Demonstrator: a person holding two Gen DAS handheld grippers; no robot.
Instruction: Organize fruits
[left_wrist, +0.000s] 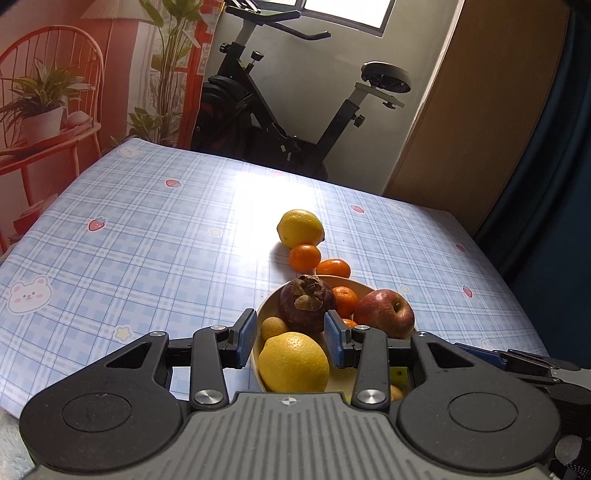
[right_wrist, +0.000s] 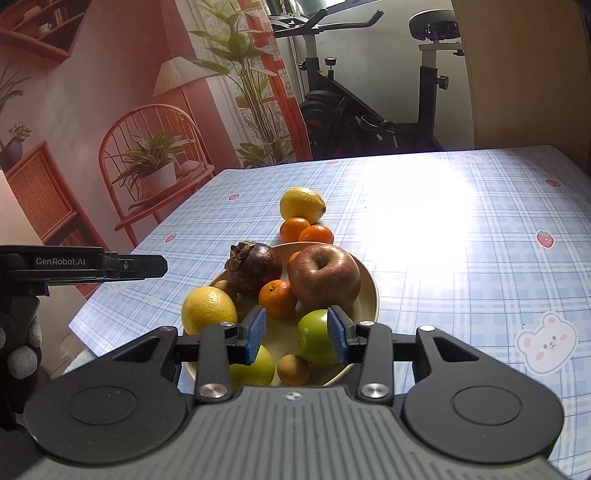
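A cream bowl (right_wrist: 369, 291) holds a red apple (right_wrist: 324, 277), a dark mangosteen (right_wrist: 255, 268), a lemon (right_wrist: 208, 309), a tangerine (right_wrist: 277, 298), green apples (right_wrist: 314, 338) and small brown fruits (right_wrist: 293, 369). On the cloth behind it lie another lemon (right_wrist: 302, 204) and two tangerines (right_wrist: 306, 230). My left gripper (left_wrist: 290, 339) is open above the bowl's (left_wrist: 264, 308) near lemon (left_wrist: 293, 362). My right gripper (right_wrist: 298, 334) is open and empty above the bowl's near side.
The table (right_wrist: 461, 240) has a blue plaid cloth with strawberry and bear prints. An exercise bike (left_wrist: 280, 110) stands behind it, beside a printed backdrop (right_wrist: 110, 129) of a chair and plants. A wooden panel (left_wrist: 480, 110) is at the far right.
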